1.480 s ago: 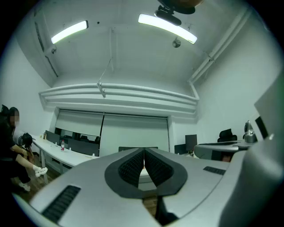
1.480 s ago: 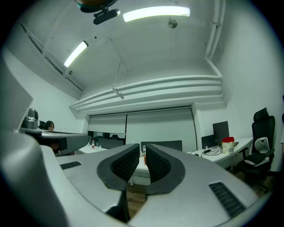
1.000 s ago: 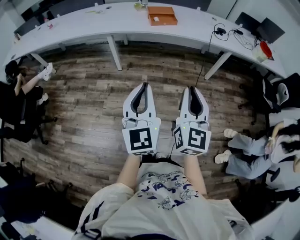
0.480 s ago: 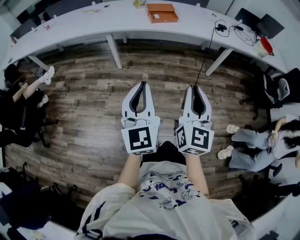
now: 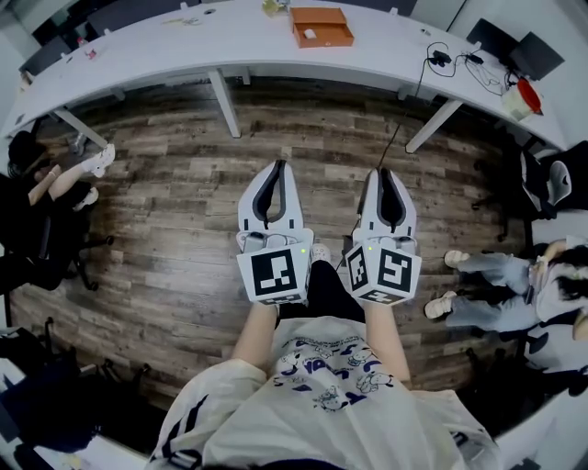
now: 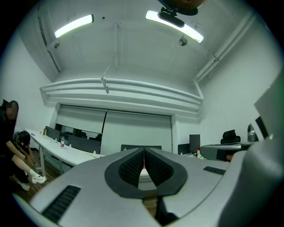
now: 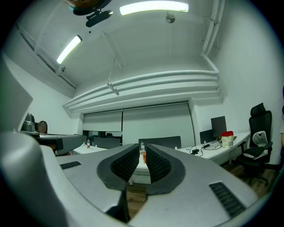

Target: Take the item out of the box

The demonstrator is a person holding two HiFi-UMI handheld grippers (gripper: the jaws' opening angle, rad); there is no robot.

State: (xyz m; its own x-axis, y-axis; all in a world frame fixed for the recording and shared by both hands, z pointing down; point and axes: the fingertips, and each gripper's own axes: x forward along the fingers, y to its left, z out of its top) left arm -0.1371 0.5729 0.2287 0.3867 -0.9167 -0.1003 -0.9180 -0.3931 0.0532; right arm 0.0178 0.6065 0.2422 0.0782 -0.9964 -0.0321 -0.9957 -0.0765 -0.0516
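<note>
The box sits on the desk at the far side, with what may be a small item inside. The left gripper and right gripper hang side by side over the floor, well short of the desk. Seated people flank them, far left and far right.

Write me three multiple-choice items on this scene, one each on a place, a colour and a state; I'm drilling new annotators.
1. Where is the box?
A. on the floor
B. on the white table
C. on a chair

2. What colour is the box?
A. blue
B. orange
C. green

3. How do the left gripper and the right gripper stand?
A. both shut, empty
B. both wide open
C. both shut on the box

Key: 1 B, the head view shows it on the tabletop; 2 B, it is plainly orange; 3 A, each gripper view shows the jaws together with nothing held.
</note>
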